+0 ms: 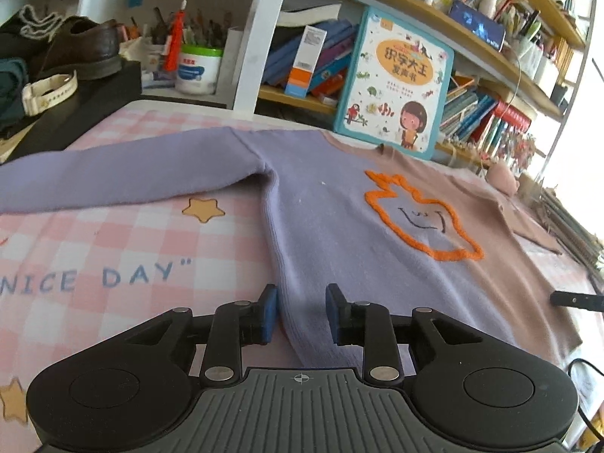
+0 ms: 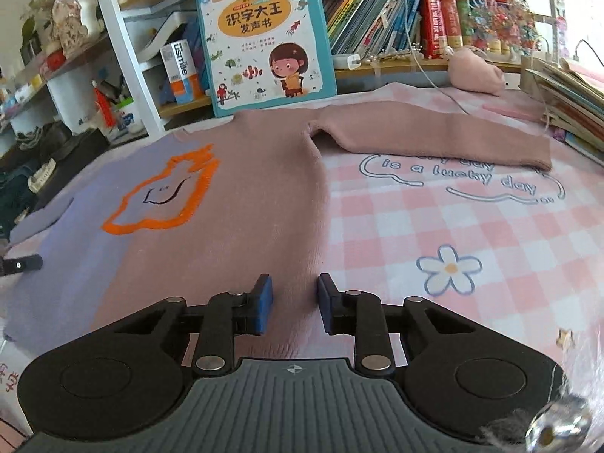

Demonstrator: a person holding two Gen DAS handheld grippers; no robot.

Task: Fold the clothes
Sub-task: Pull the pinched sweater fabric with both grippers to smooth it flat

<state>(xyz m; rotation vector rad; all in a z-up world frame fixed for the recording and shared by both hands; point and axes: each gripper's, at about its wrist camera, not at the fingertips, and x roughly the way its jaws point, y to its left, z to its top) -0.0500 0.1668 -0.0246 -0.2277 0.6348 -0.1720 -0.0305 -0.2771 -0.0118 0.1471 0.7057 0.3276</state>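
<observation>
Sweater (image 1: 324, 226) lies flat on a pink checked cloth (image 1: 113, 249), one half purple and the other half dusty pink, with an orange outline shape (image 1: 422, 215) stitched on the chest. Only the left wrist view shows the purple sleeve (image 1: 124, 177) stretched out to the side and a brown shoe (image 1: 83, 45) on a black box. Only the right wrist view shows the pink sleeve (image 2: 434, 136) stretched the other way, a white flower (image 2: 449, 270) printed on the cloth, and red books (image 2: 445, 22) on the shelf.

The left gripper (image 1: 301, 313) sits over the purple side edge near the hem. Its blue pads are a little way apart, with knit lying between them but not squeezed. The right gripper (image 2: 294, 304) sits the same way over the pink side edge, with a small gap and nothing pinched.

The cloth says "NICE DAY" on one side and "is a lucky day" on the other. A small box (image 2: 181, 71) says "usmile". A picture book (image 2: 264, 37) with Chinese writing leans on the shelf.
</observation>
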